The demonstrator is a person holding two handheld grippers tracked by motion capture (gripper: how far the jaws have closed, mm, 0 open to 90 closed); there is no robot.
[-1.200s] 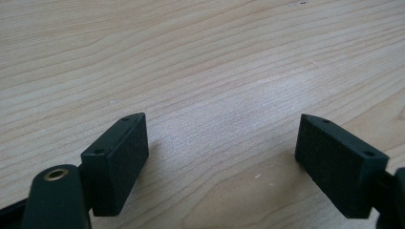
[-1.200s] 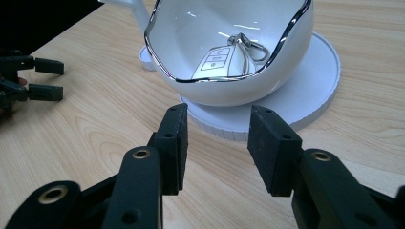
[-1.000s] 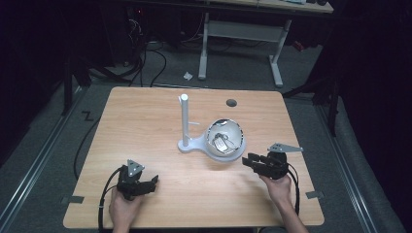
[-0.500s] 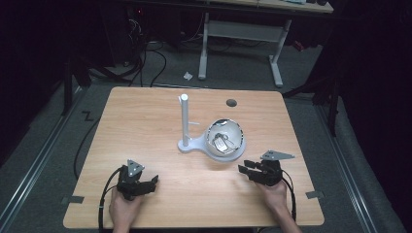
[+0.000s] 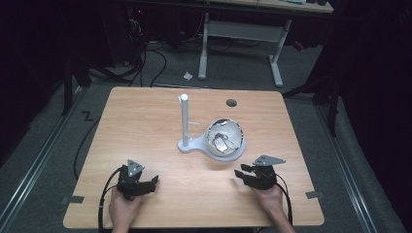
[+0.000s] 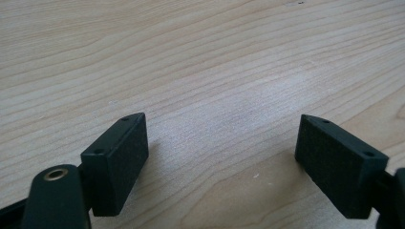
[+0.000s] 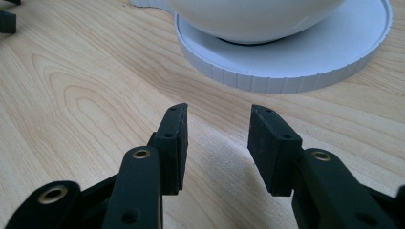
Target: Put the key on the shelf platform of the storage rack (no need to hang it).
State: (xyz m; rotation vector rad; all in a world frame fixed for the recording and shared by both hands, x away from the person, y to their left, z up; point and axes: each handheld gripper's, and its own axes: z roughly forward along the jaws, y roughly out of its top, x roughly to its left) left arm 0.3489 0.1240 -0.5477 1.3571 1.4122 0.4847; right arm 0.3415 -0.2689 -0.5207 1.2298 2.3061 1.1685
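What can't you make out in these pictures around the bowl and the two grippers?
- Items in the bowl: high view, too small to identify.
- Bowl's inside: right gripper view, cut off by the top edge.
- Right gripper, left gripper: bodies cut off by the bottom edge of their own views.

Wooden table [image 5: 145, 126], white stand [image 5: 194, 143] with upright post [image 5: 185, 119] mid-table, bowl [image 5: 224, 136] on its round base holding small metal items. Left gripper [image 5: 151, 182] near front edge, jaws apart, nothing between. Right gripper [image 5: 241, 174] front right, near bowl, jaws apart, empty. Dark hole [image 5: 231, 103] at table's far side
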